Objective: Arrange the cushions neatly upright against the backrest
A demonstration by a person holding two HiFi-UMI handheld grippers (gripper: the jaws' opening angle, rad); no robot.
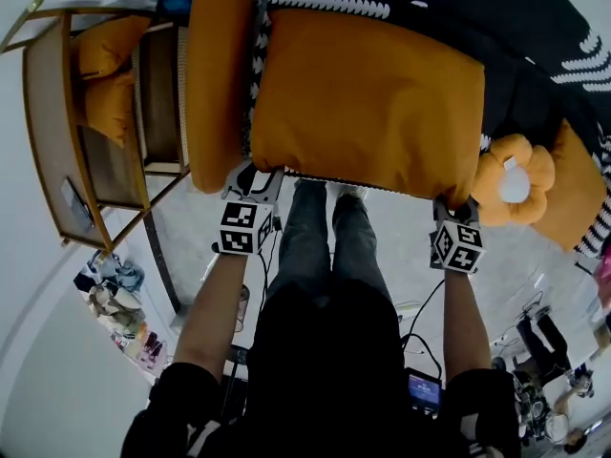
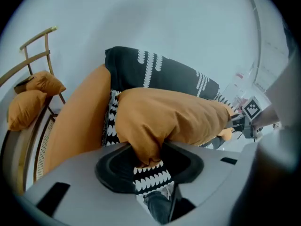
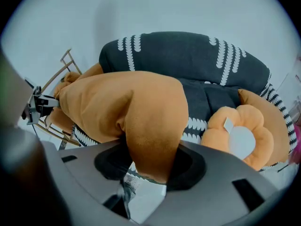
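Note:
A large orange cushion (image 1: 368,103) hangs in front of the dark sofa (image 1: 535,27) with its white zigzag pattern. Both grippers hold it by its near edge. My left gripper (image 1: 250,194) is shut on the cushion's near-left corner (image 2: 146,149), the fabric bunched between the jaws. At the near-right corner (image 3: 153,145), my right gripper (image 1: 453,208) is shut in the same way. A second orange cushion (image 1: 218,65) stands upright at the sofa's left end. On the seat to the right lie a flower-shaped cushion (image 1: 513,179) and another orange cushion (image 1: 573,194).
A wooden and rattan chair (image 1: 57,113) stands left of the sofa with two small orange cushions (image 1: 107,74) on it. The person's legs (image 1: 325,246) are right in front of the sofa. Small clutter lies on the floor at lower left (image 1: 115,294) and lower right (image 1: 549,351).

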